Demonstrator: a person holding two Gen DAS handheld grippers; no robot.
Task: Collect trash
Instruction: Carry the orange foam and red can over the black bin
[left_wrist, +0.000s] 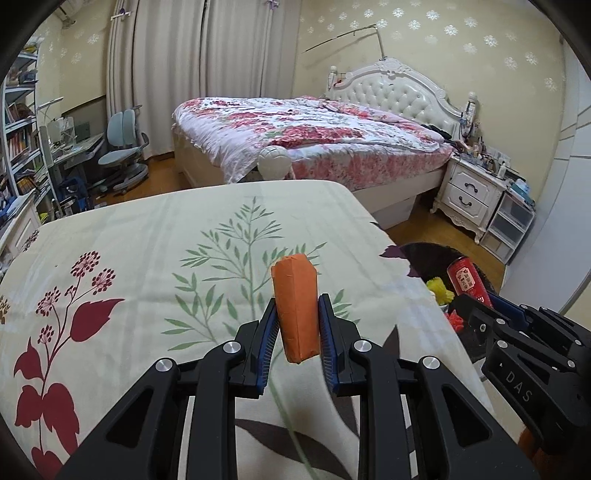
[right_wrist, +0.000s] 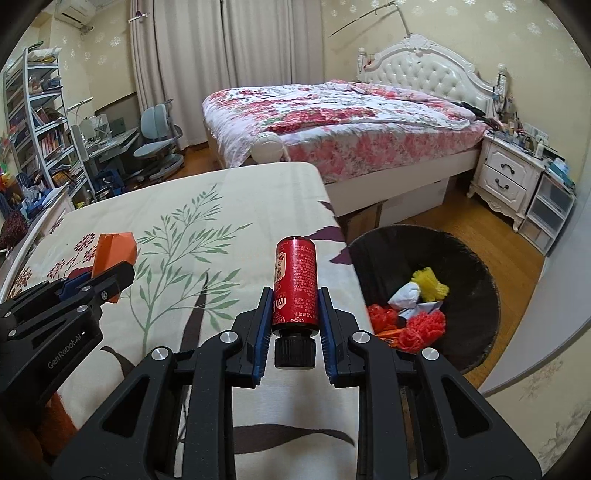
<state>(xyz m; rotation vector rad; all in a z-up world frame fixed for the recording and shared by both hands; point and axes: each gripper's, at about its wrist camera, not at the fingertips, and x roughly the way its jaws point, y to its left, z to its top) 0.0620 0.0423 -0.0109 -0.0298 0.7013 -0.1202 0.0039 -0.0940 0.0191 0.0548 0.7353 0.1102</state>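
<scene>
Both hands are loaded. The left hand-held gripper (left_wrist: 296, 314) is clamped on an orange paper packet (left_wrist: 296, 306), the blue pads pressing its two long sides, the packet standing up between them above the counter (left_wrist: 147, 236) with its leaf-and-flower cloth. Over on the right, the right hand-held gripper (right_wrist: 293, 314) is closed on a red bottle (right_wrist: 294, 284) — black cap toward the camera, base pointing away, red printed label facing up.

From the right wrist view the left hand-held gripper shows at the far left edge, the orange packet poking out of its tip over the counter. From the left wrist view the right one sits at the lower right, the red bottle sticking up past the counter's edge.

Beside that right edge, down on the wooden floor, stands a dark round bin (right_wrist: 476, 266). Inside it — red mesh balls (right_wrist: 424, 326), a yellow mesh ball (right_wrist: 430, 282) and crumpled white paper (right_wrist: 406, 295). The red bottle is held just left of the bin's rim, over the counter's edge.
</scene>
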